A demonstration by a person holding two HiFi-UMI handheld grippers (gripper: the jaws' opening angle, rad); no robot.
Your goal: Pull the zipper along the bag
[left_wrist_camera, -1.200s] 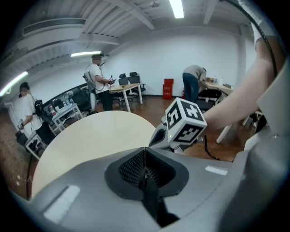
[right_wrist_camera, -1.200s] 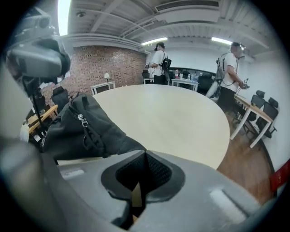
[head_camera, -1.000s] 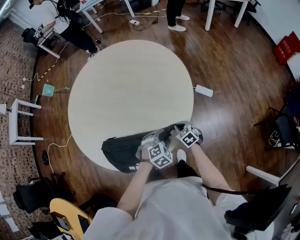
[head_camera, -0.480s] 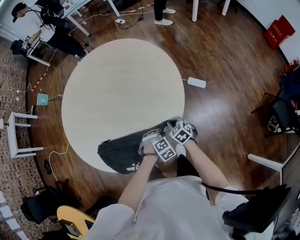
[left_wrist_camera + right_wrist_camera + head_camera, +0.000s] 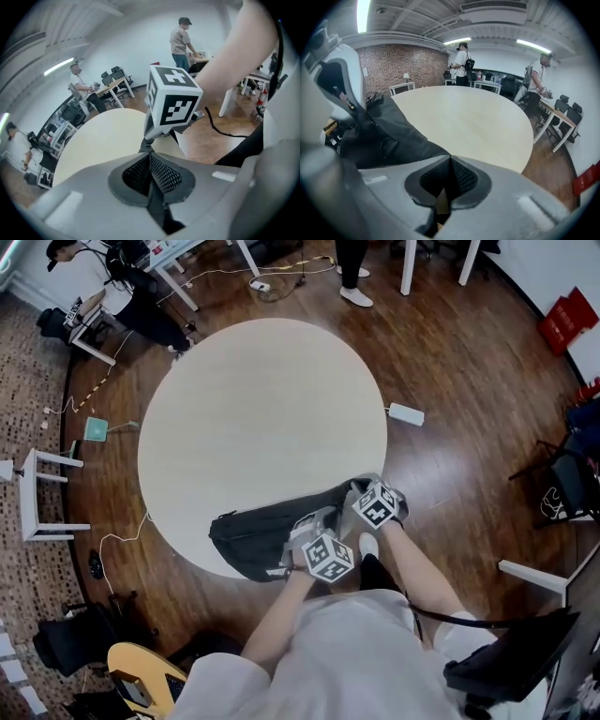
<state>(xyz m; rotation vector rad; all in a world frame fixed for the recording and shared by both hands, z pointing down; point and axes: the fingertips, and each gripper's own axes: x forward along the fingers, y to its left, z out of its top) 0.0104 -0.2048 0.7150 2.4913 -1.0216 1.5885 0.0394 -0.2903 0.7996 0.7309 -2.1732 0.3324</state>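
Observation:
A black bag (image 5: 262, 532) lies across the near edge of the round pale table (image 5: 262, 409); it also fills the left of the right gripper view (image 5: 389, 136). My left gripper (image 5: 323, 521) is at the bag's right part. Its jaws (image 5: 150, 157) are closing, and the pads press on a dark strip of the bag (image 5: 146, 146) that runs up to the right gripper's marker cube (image 5: 174, 96). My right gripper (image 5: 356, 487) is at the bag's right end. Its jaws (image 5: 450, 161) are shut, with the bag's fabric reaching their tip.
A white power strip (image 5: 407, 414) lies on the wooden floor right of the table. A white stool (image 5: 37, 488) stands at the left and a yellow chair (image 5: 141, 676) near my feet. A person (image 5: 84, 277) sits at the desks beyond the table, and a dark chair (image 5: 572, 493) stands at the right.
The left gripper has drawn back from the right gripper towards me, so the two cubes now stand further apart. The bag stays on the table's near edge.

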